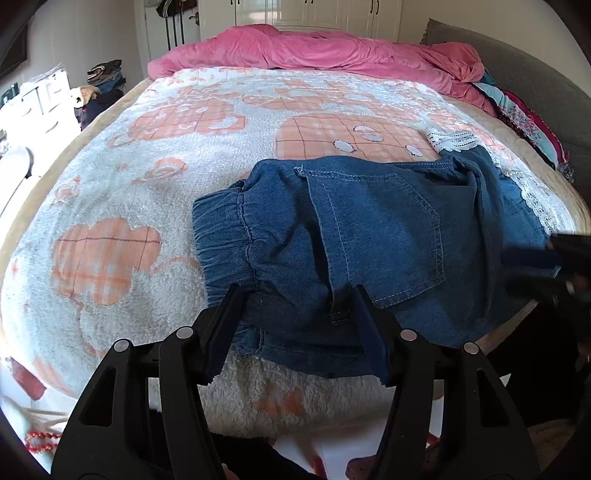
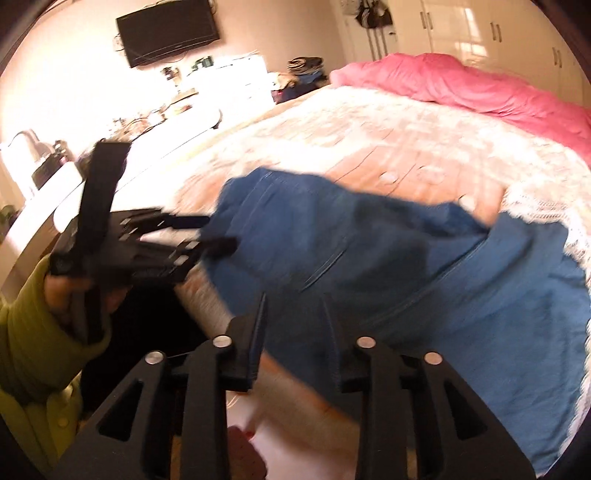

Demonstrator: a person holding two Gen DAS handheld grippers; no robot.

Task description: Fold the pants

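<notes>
Blue denim pants (image 1: 373, 236) lie folded on the bed's near right part, with the elastic waistband (image 1: 221, 236) to the left, a back pocket on top and white lace trim (image 1: 532, 199) at the hem. My left gripper (image 1: 293, 295) stands open, and its wide-apart fingers straddle the waistband's near edge without pressing it. In the right wrist view a hand in a green sleeve holds the left gripper (image 2: 216, 232) at the pants' left edge. My right gripper (image 2: 293, 306) is open over the near edge of the blurred denim (image 2: 424, 266). It also shows as a dark blur, the right gripper (image 1: 569, 251), at the pants' right end.
A white and orange fleece blanket (image 1: 155, 192) covers the bed, and a pink duvet (image 1: 325, 48) is bunched at the far end. Folded clothes (image 1: 528, 125) are stacked at the right edge. A cluttered dresser (image 2: 155, 110) and a wall television (image 2: 168, 31) stand left of the bed.
</notes>
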